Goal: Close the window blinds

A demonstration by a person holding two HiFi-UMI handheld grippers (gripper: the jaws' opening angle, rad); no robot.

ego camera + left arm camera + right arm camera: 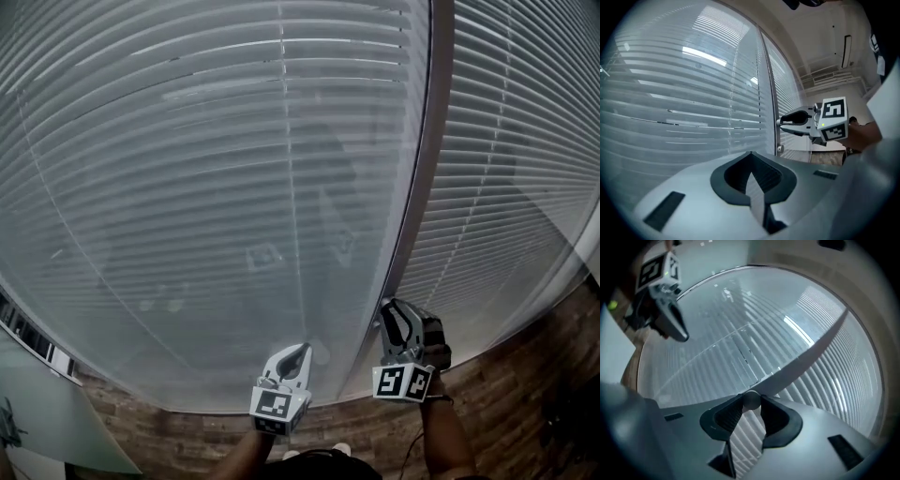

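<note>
Horizontal slat blinds [187, 187] hang behind glass, split by a dark upright window frame [424, 159]; the slats lie nearly flat and pale. My right gripper [388, 307] reaches level to the frame's lower part. In the right gripper view its jaws [751, 398] are shut on a small round grey knob [751, 402] at the frame. My left gripper [302, 352] hangs to the left, just short of the glass. Its jaws [751, 153] are shut with nothing between them. The left gripper view shows the right gripper [781, 123] touching the frame.
A second small round knob [779, 149] sits lower on the frame, under the right gripper. A brown wooden sill [506, 375] runs along the bottom of the window. A second blind panel [516, 187] fills the right side.
</note>
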